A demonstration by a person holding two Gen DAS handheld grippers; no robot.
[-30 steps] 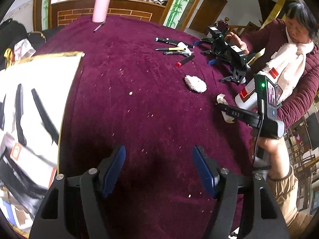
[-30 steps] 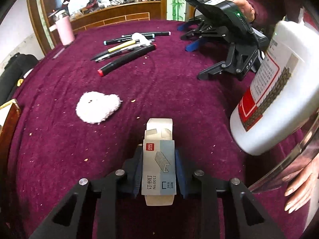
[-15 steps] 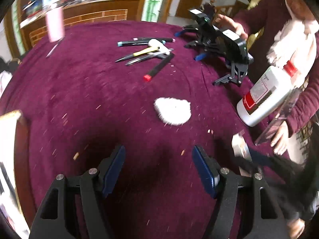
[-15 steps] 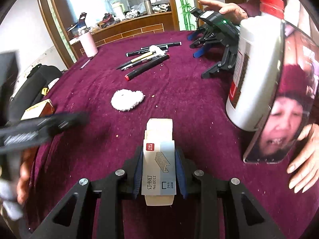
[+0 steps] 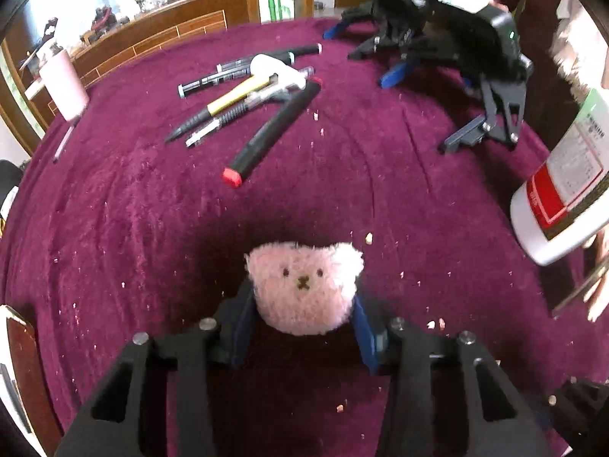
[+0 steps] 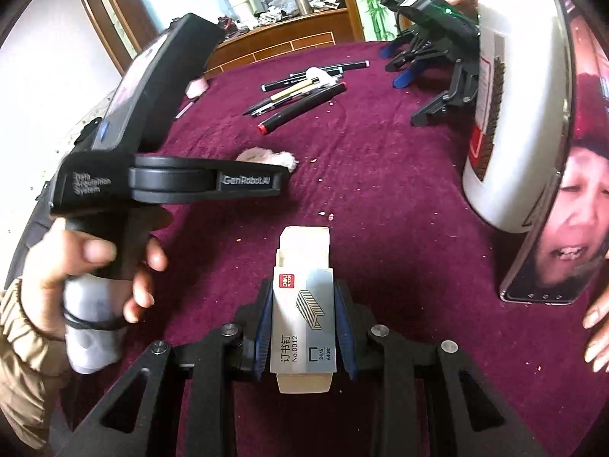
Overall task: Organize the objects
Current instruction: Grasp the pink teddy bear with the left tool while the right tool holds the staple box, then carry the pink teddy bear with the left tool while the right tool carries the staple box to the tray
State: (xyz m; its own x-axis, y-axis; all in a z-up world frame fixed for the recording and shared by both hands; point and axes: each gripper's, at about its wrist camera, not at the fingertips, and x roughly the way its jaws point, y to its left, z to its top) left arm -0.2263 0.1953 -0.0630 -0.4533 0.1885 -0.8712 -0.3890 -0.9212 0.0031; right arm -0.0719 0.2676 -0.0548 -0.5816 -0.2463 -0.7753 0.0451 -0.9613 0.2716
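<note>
Pink and fuzzy, the bear-face plush (image 5: 304, 289) sits low in the centre of the left wrist view, face up toward the camera, ears toward the top of the frame, lying on the maroon tablecloth (image 5: 114, 228). The left gripper (image 5: 300, 327) has just been closing its jaws, and the blue pads now sit against the plush's two sides, so it is held between them. In the right wrist view the right gripper (image 6: 304, 323) stands narrow, clamped on the staple box (image 6: 303, 308) at bottom centre; the box's long axis runs straight away from the camera, and its inner cream tray sticks out of the grey sleeve at both ends, whatever it holds being out of sight. Farther up the cloth in the left wrist view lies a black marker with a red cap (image 5: 272, 137), slanting from lower left to upper right, and beyond it a loose bundle of pens (image 5: 243, 91) on the same slant. At right a white bottle (image 5: 563, 182) is tilted, and at upper left a pink tumbler (image 5: 62, 83) stands upright.
</note>
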